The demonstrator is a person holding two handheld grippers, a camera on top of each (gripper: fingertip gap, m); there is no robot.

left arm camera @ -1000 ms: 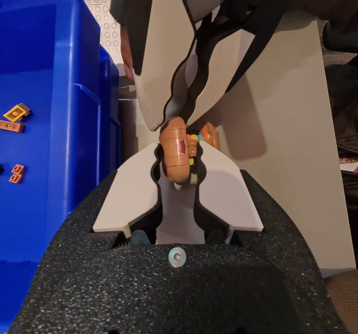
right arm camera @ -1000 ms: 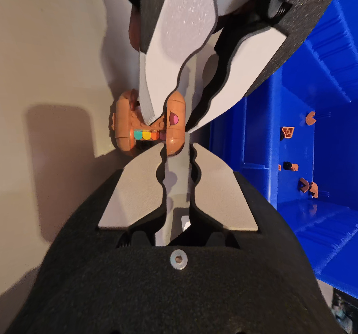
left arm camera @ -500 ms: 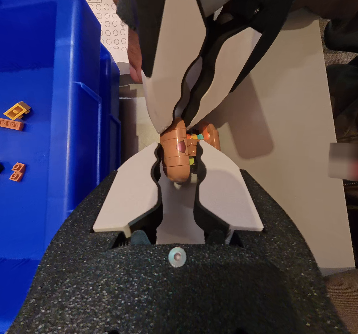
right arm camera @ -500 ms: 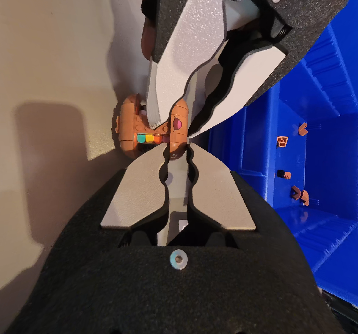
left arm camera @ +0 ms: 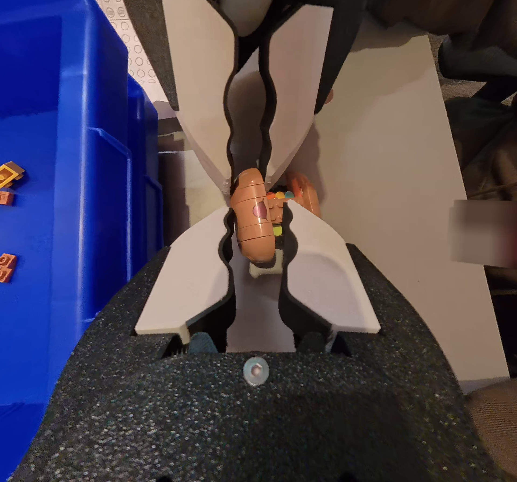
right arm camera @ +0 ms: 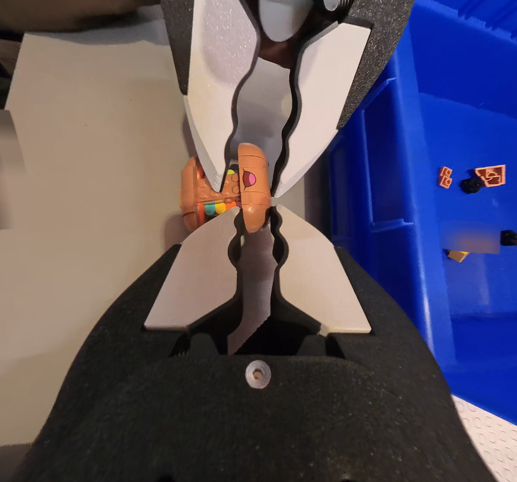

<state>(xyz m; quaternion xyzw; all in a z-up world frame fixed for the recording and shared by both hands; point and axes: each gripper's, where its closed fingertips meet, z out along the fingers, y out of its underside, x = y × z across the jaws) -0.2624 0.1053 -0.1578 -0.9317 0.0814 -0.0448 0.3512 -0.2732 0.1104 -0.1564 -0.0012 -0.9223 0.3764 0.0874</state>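
Note:
A small tan brick-built figure [left arm camera: 253,216] has a round face disc with a pink mouth, a second disc behind it [left arm camera: 306,197] and coloured tiles between them. My left gripper [left arm camera: 258,209] is shut on it, one finger on the face disc's outer side and the other on the studded body. My right gripper [left arm camera: 248,184] comes head-on from the far side, shut on the disc's opposite edge. In the right wrist view my right gripper [right arm camera: 256,208] pinches the disc [right arm camera: 253,188], and the left gripper [right arm camera: 247,190] faces it from above. The figure is above the white table [right arm camera: 84,160].
A blue bin [left arm camera: 70,160] stands close on the left of the left wrist view, holding small orange pieces [left arm camera: 5,268]. It is on the right of the right wrist view [right arm camera: 447,104], with loose pieces [right arm camera: 491,178]. The table edge [left arm camera: 447,244] runs on the right. A white studded plate [right arm camera: 489,426] lies near. Left and right tips are no more than a few centimetres apart.
The right gripper has swung from a slant to head-on opposite the left and slid its tips over the disc's edge. The figure stays in the left gripper.

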